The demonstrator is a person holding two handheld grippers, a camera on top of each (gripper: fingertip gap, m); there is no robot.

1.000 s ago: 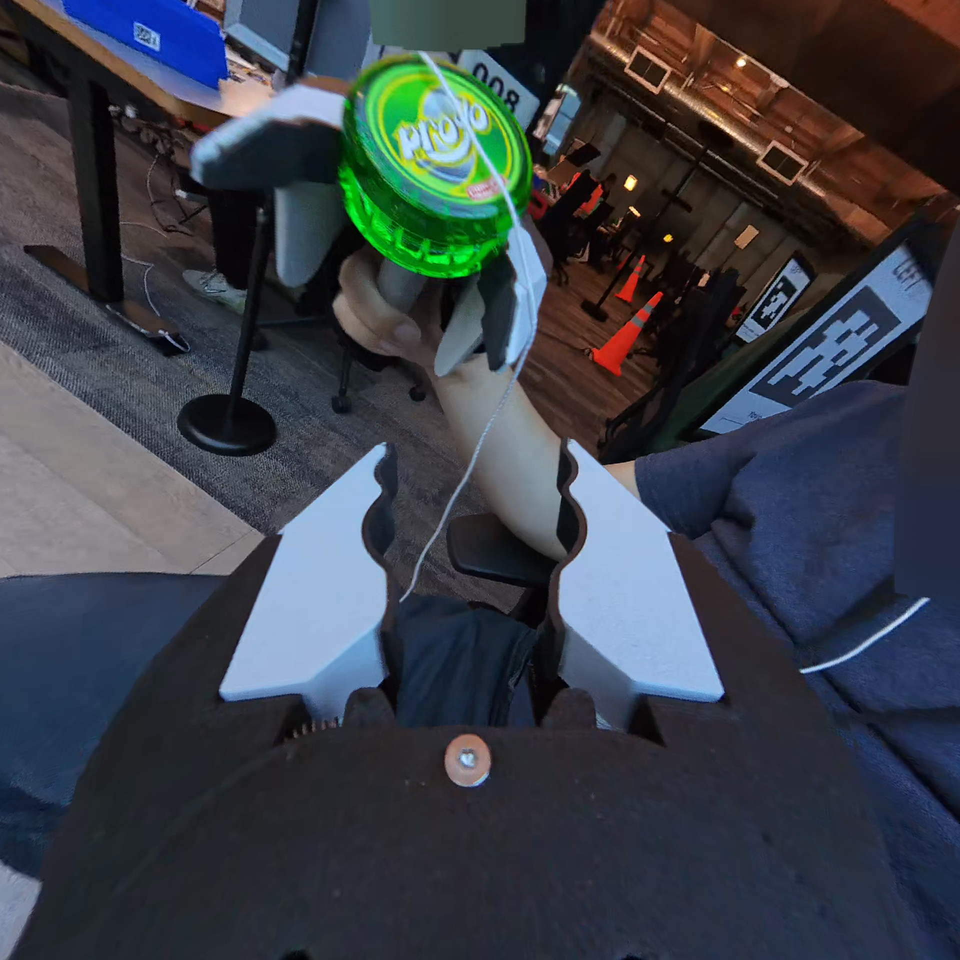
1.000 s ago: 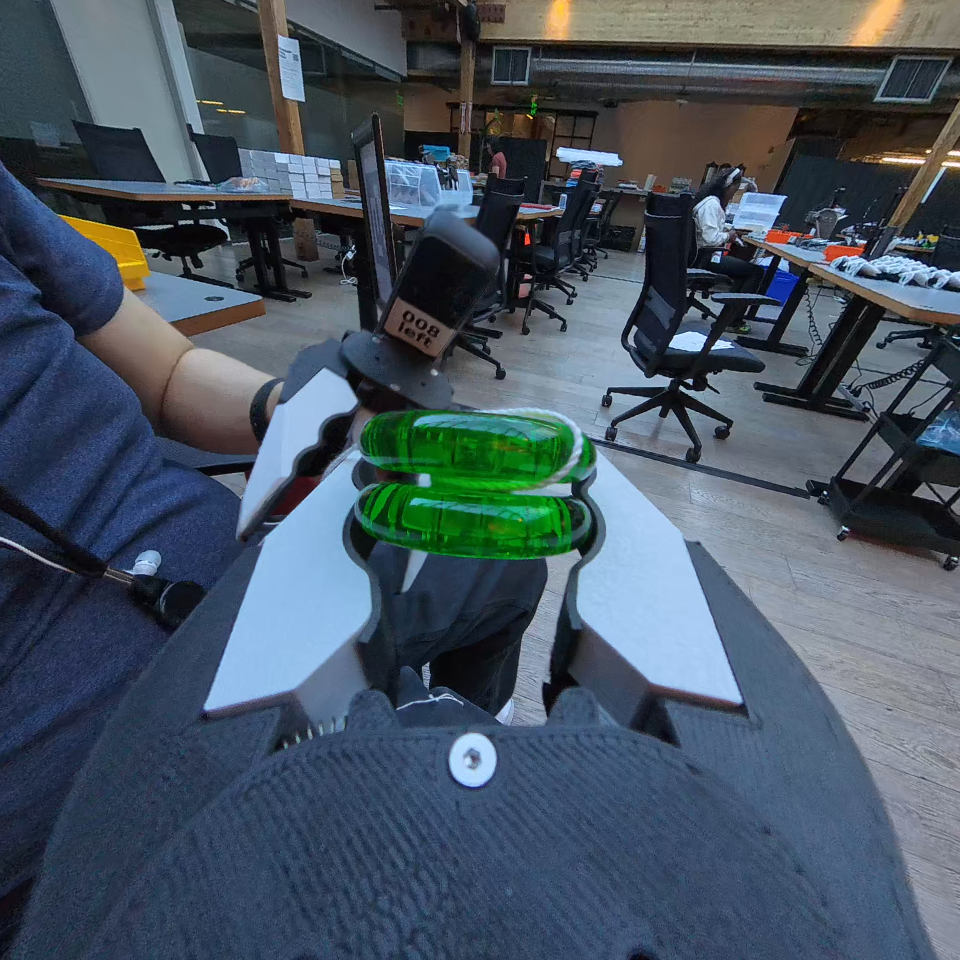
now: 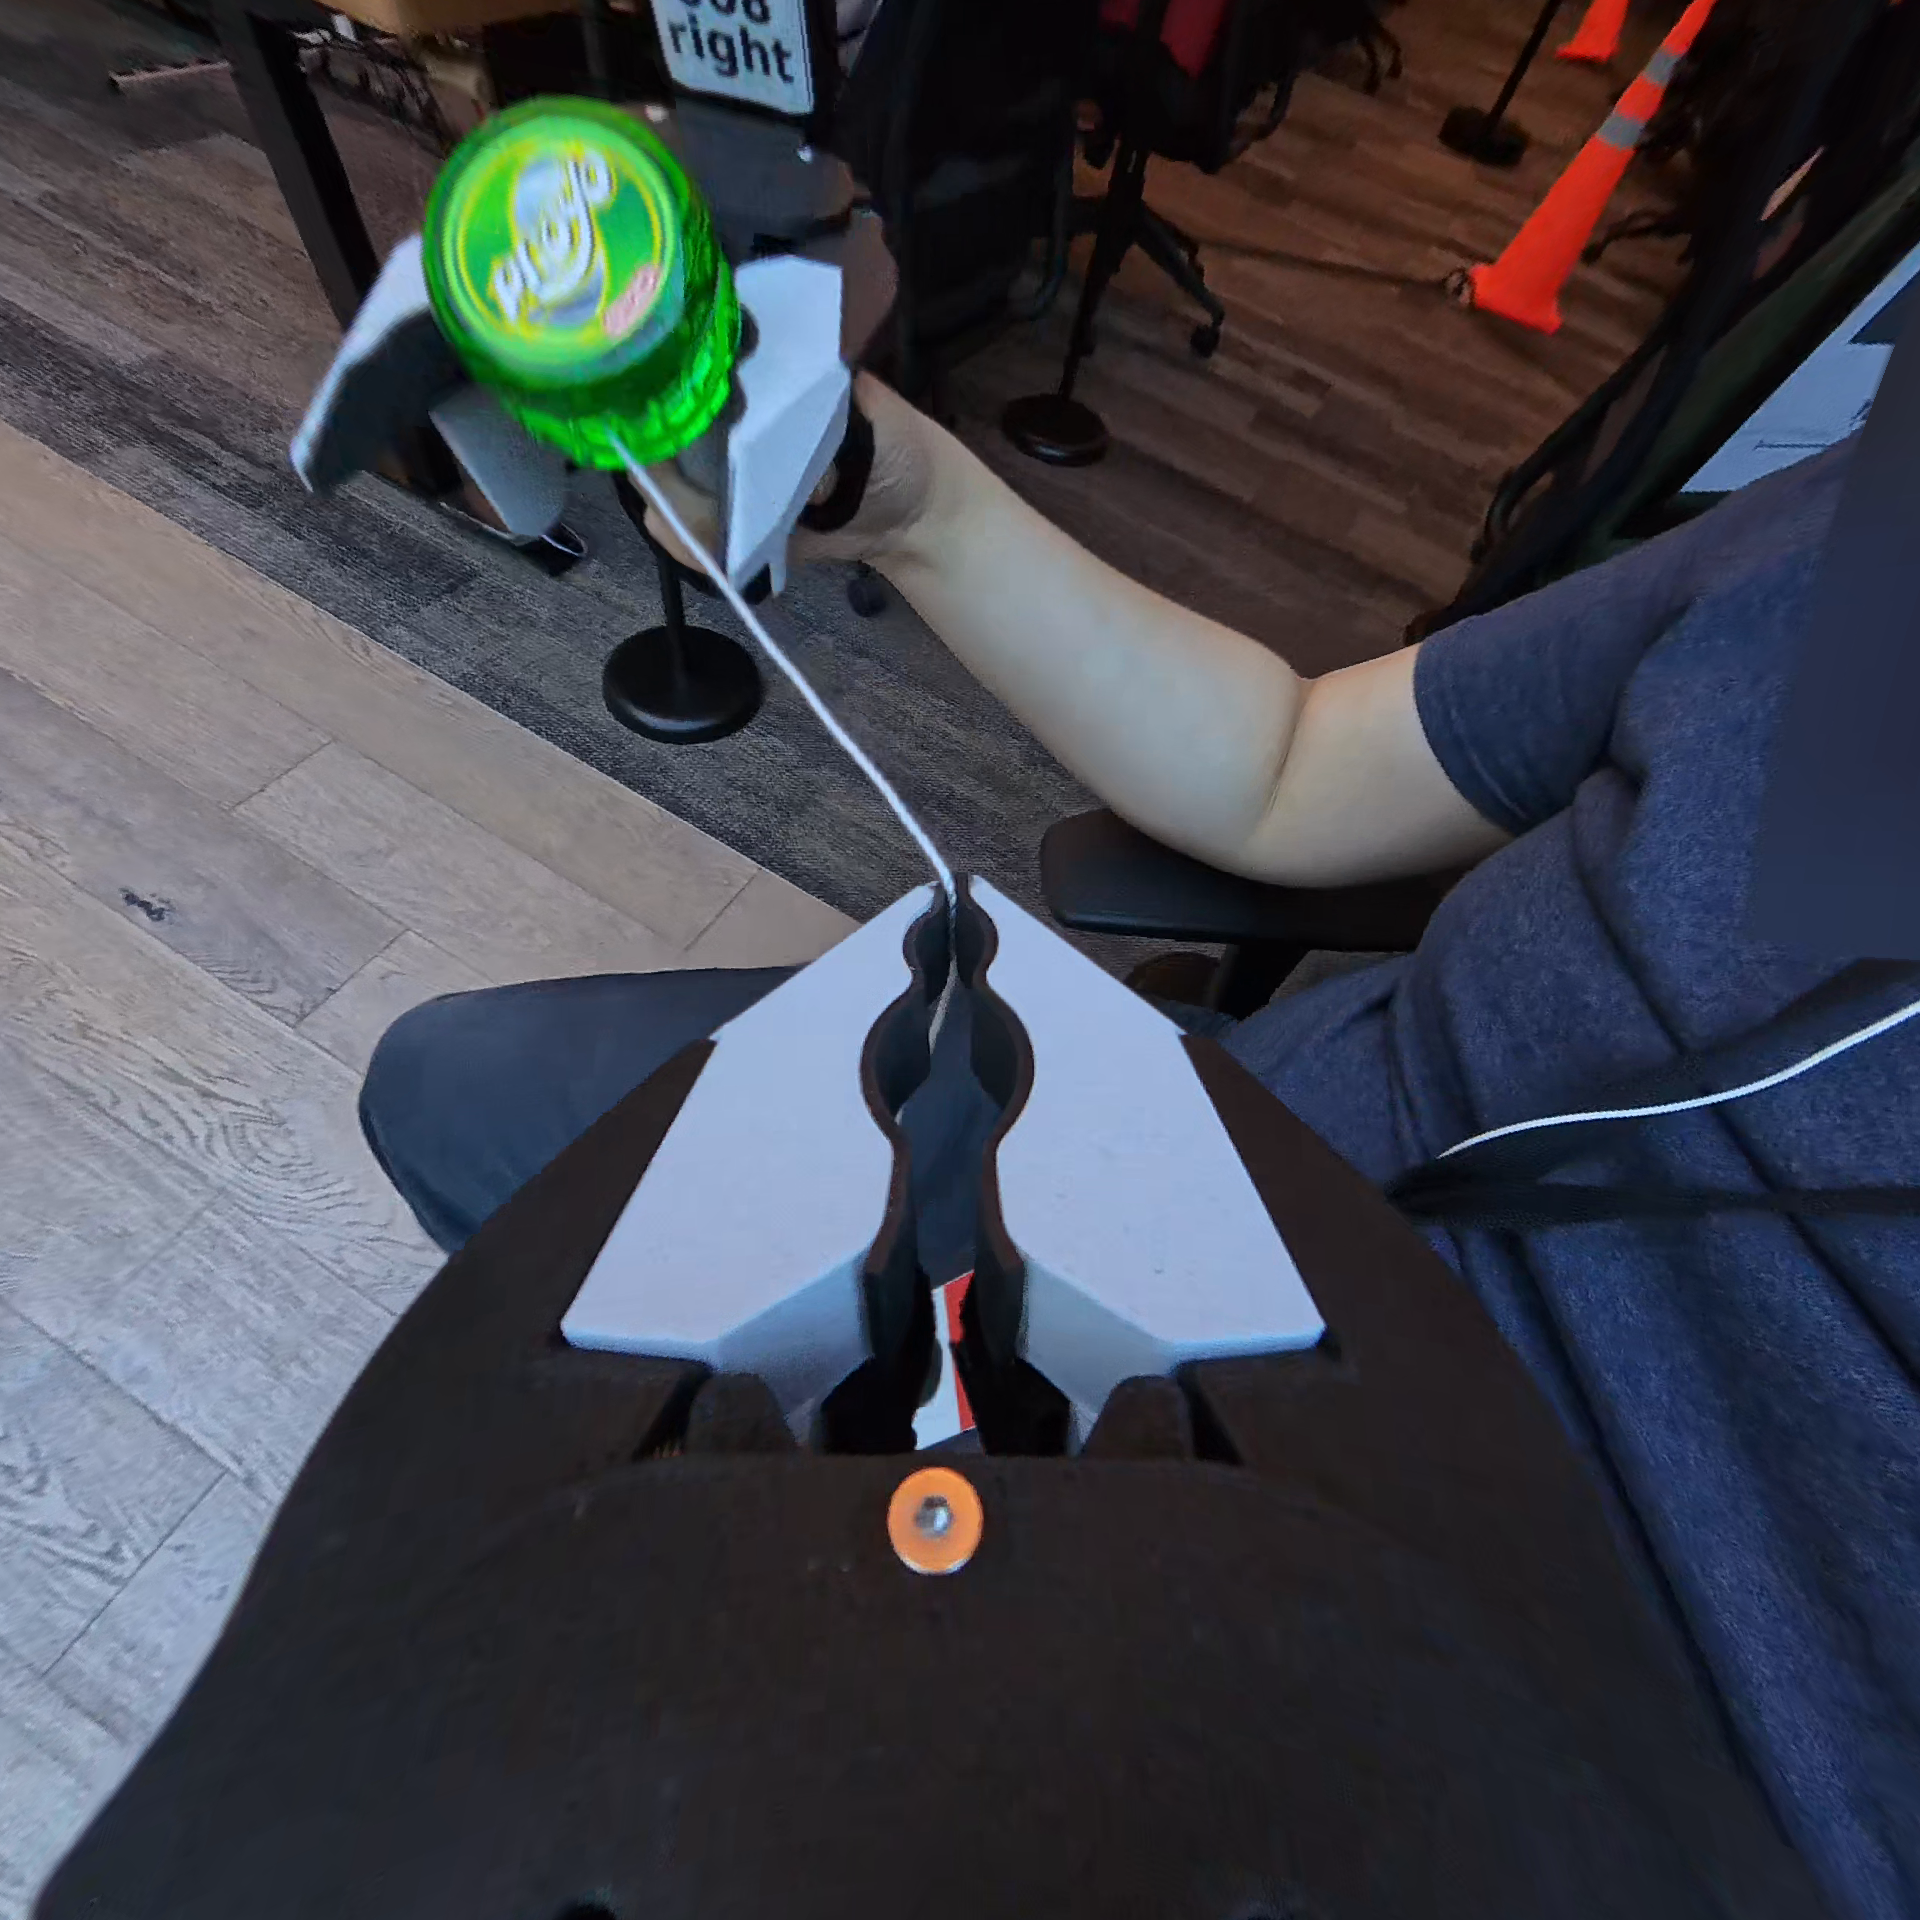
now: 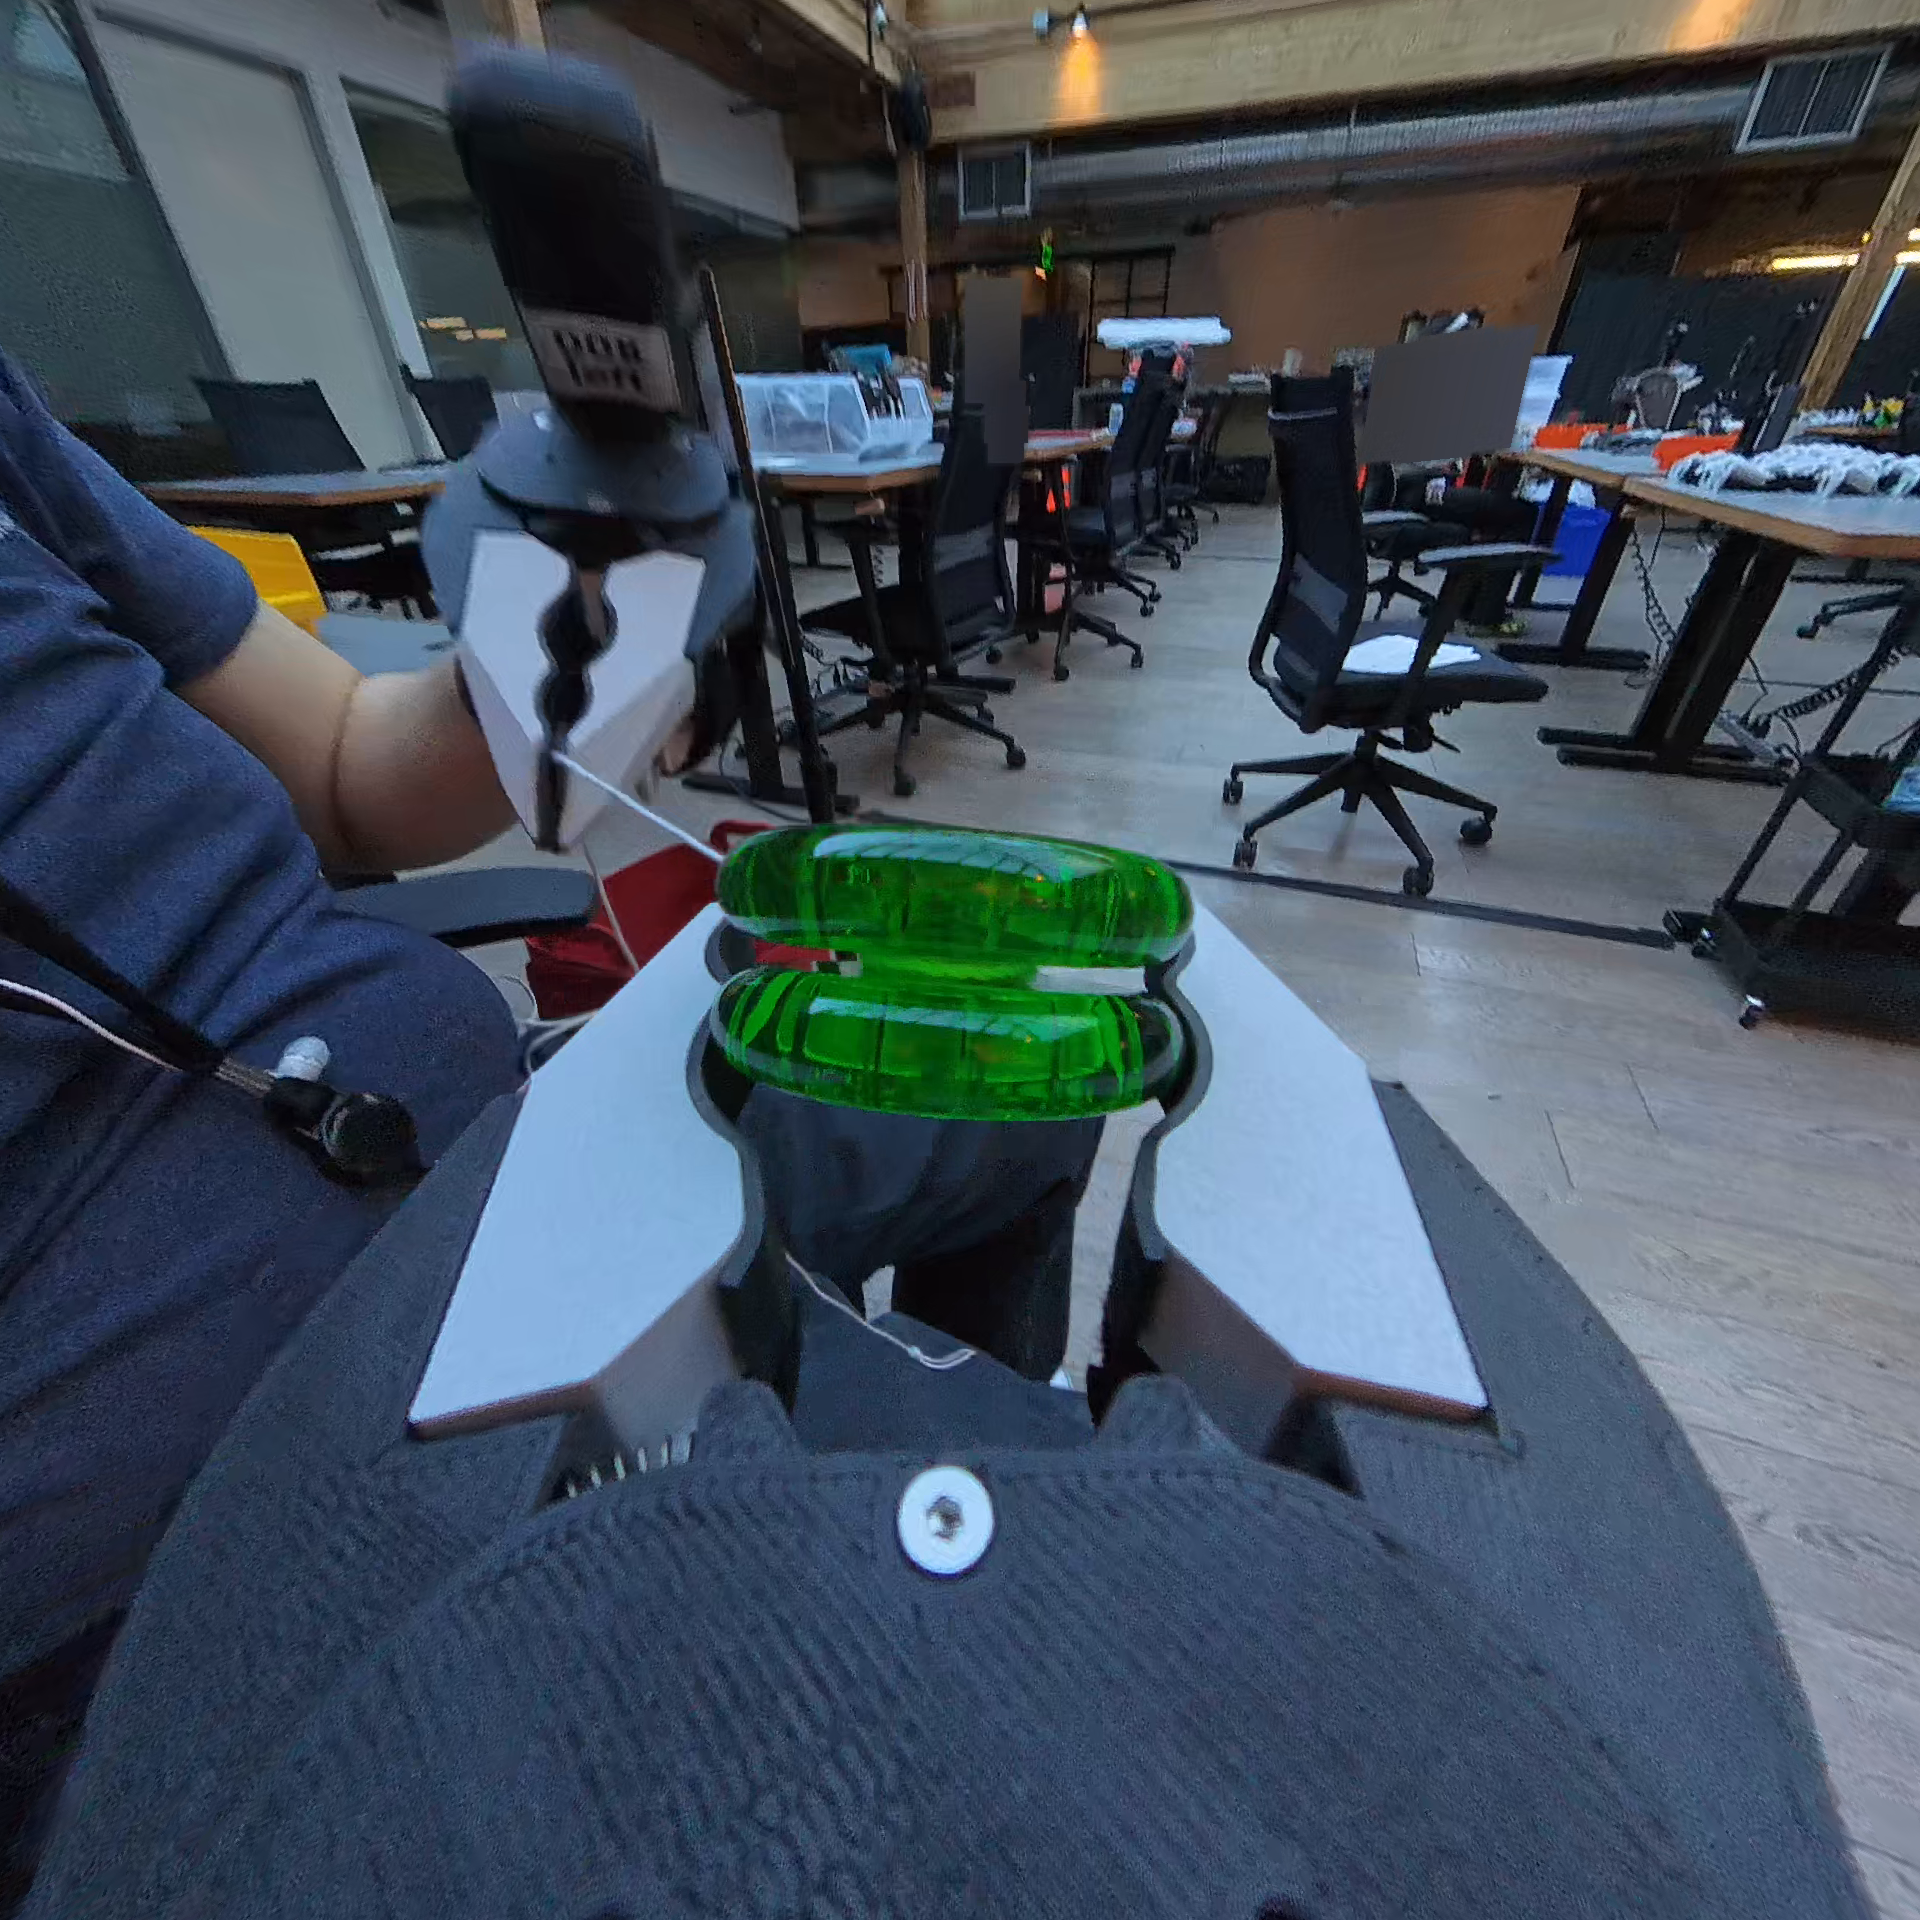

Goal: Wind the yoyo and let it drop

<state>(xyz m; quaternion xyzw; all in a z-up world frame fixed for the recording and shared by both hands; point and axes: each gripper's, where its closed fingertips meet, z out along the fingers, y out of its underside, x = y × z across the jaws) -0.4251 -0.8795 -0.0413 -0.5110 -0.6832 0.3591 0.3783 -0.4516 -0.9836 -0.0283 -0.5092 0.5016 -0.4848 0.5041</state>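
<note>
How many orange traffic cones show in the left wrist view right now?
2. One large orange cone stands on the dark floor at upper right; a second cone is cut off by the top edge behind it. Others may be hidden behind the chairs.

You wear a dark blue short-sleeved shirt (image 3: pixel 1621 935) and dark trousers (image 3: pixel 540 1081). A thin white cable (image 3: pixel 1662 1091) and a black strap (image 3: pixel 1610 1195) cross your chest. Each gripper (image 3: pixel 951 914) has a black, rough-textured body (image 4: pixel 935 1714), two white angular fingers (image 4: pixel 592 1174) with wavy black inner edges, and one round silver screw (image 4: pixel 944 1520) in the middle.
</note>
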